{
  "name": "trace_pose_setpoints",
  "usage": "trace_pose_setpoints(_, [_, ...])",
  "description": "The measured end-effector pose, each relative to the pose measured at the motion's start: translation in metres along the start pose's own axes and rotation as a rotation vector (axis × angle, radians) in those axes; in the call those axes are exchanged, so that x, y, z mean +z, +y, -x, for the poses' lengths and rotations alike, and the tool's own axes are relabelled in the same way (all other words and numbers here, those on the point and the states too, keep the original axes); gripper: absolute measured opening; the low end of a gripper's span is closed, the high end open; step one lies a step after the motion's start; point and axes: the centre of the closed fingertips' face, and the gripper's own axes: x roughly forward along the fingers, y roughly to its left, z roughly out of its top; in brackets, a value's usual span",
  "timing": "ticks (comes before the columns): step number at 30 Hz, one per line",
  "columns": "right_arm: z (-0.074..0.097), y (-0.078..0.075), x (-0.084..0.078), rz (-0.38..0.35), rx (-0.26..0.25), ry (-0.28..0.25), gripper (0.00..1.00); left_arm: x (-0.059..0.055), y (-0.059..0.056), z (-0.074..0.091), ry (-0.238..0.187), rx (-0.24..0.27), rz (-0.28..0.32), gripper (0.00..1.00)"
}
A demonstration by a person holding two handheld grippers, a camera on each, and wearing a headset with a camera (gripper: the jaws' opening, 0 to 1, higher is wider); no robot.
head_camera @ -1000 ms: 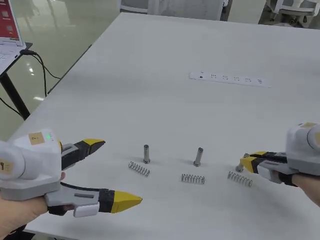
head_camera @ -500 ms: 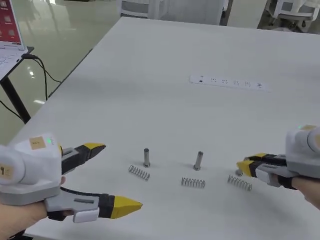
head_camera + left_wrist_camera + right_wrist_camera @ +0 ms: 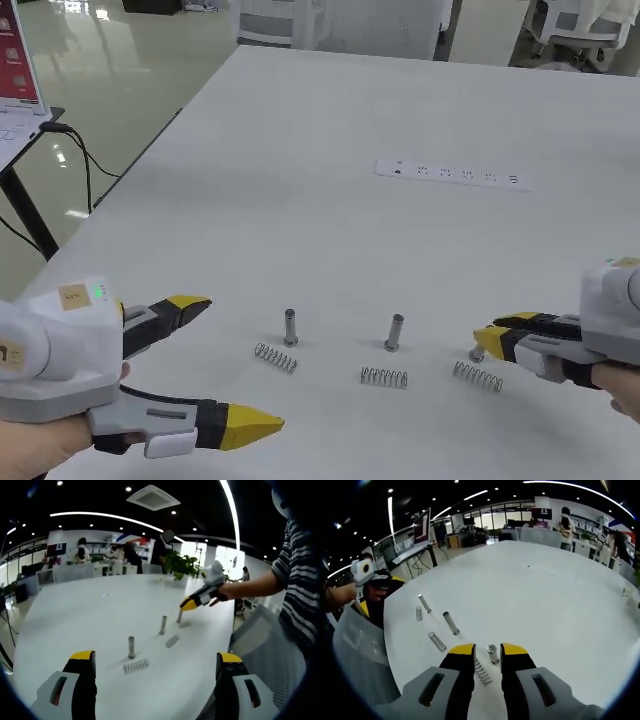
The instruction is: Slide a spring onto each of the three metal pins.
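Three short metal pins stand in a row on the white table: left pin, middle pin, right pin. A small spring lies in front of each. My right gripper is low at the right pin, jaws narrowly apart; in the right gripper view that pin stands between the yellow tips, untouched, with its spring just below. My left gripper hovers wide open to the left of the left pin and its spring, holding nothing.
A white power strip lies farther back on the table. The table's left edge drops to the floor, where a cable and a stand with a laptop are. Office chairs stand beyond the far end.
The head camera has tilted, so the pins and springs sit lower in the picture. Both grippers keep about the same places relative to the pins.
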Motion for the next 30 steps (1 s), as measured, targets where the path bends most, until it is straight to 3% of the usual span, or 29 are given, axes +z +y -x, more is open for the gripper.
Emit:
trace_pose_setpoints(8, [0.016,0.005,0.001,0.018,0.013,-0.032,0.17,0.0,-0.001,0.0,0.003,-0.004,-0.001,0.97])
trace_pose_setpoints(16, [0.022,0.008,-0.003,0.059,0.025,-0.017,0.16,0.001,-0.002,-0.002,0.002,-0.009,-0.004,0.97])
trace_pose_setpoints(23, [0.021,0.016,-0.017,0.203,0.057,0.061,0.15,0.001,-0.002,-0.001,0.0,-0.004,-0.006,0.97])
trace_pose_setpoints(30, [0.018,0.025,-0.021,0.324,0.09,0.105,0.13,0.0,0.0,0.001,-0.005,0.004,0.002,0.97])
